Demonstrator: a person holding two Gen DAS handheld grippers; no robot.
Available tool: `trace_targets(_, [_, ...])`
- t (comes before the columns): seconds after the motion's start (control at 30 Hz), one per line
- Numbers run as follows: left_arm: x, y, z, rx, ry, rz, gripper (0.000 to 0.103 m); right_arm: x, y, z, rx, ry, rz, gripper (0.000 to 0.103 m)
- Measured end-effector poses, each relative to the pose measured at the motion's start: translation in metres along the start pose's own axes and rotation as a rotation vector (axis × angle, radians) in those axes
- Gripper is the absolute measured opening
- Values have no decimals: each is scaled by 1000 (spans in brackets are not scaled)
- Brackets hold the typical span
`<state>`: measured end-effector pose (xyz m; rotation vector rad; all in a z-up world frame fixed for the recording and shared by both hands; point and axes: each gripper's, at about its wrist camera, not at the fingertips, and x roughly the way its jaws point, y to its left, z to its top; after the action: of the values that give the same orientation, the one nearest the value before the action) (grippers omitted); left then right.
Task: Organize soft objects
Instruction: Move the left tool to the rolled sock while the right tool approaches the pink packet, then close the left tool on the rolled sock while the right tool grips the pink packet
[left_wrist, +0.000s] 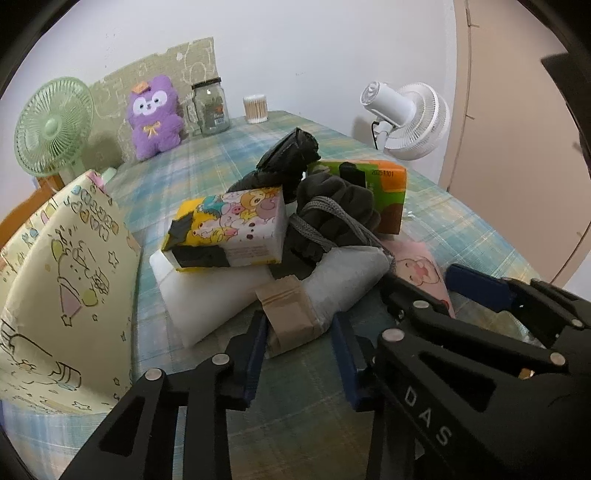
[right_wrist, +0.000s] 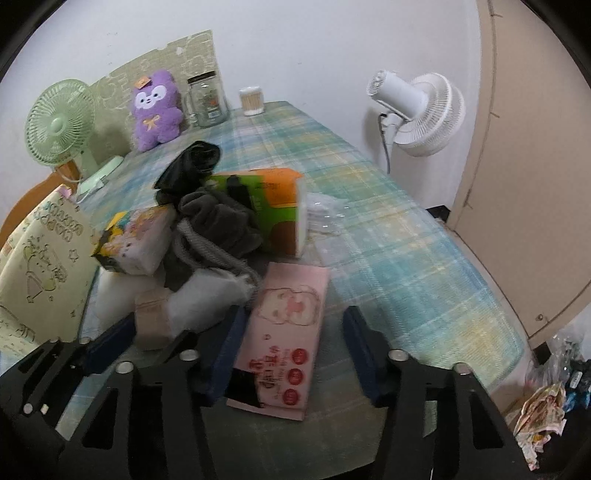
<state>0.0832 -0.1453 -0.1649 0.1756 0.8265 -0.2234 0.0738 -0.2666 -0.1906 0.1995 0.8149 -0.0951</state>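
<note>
Two grippers, both spread wide, faced one heap of soft goods on the desk.

Left gripper straddled the white roll's paper-banded end; right gripper straddled the pink tissue pack, long axis pointing away, open desk to its right.

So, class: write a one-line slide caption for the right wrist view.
Open right gripper straddles a pink tissue pack beside piled soft goods on a plaid table.

My left gripper and right gripper are black, blue-padded, silver-riveted; "DAS" marks one.
</note>
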Motion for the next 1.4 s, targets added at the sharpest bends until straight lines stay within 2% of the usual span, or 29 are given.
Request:
trace_targets(0.23, [-3, 2, -1, -8, 8, -20, 22, -2, 3, -1, 7, 4, 6, 42])
trace_targets(0.7, [-25, 10, -1, -42, -44, -43, 20, -31, 14, 0, -2, -52, -5, 42])
trace_targets(1.4, [-71, 31, 16, -93, -166, -6, 20, -78, 36, 26, -39, -170, 12, 42])
